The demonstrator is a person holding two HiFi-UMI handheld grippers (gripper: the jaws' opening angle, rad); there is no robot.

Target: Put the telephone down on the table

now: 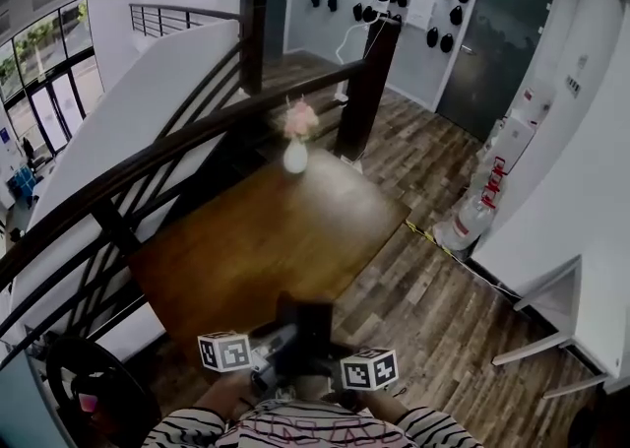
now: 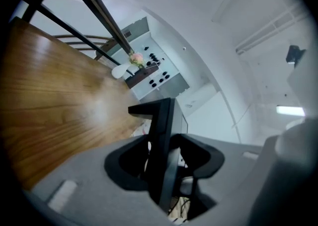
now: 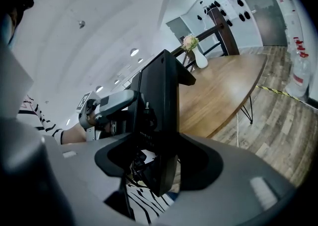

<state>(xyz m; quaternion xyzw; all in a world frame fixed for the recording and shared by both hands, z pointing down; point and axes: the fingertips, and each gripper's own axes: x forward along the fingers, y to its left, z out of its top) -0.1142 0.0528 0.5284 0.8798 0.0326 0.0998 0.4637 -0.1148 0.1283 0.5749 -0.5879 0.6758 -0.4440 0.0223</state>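
Two-handed hold | left gripper [image 2: 161, 170] and right gripper [image 3: 155, 158] each clamped on the black telephone [image 1: 307, 330], upright in the air | table [image 1: 261, 239] lies just ahead and below (near corner closest)

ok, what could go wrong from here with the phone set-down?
1. The telephone hangs between the left gripper and the right gripper by the near edge of the table. If it is set down too early, it could tip to the floor.
2. The vase stands at the far edge. Overshooting might knock it.
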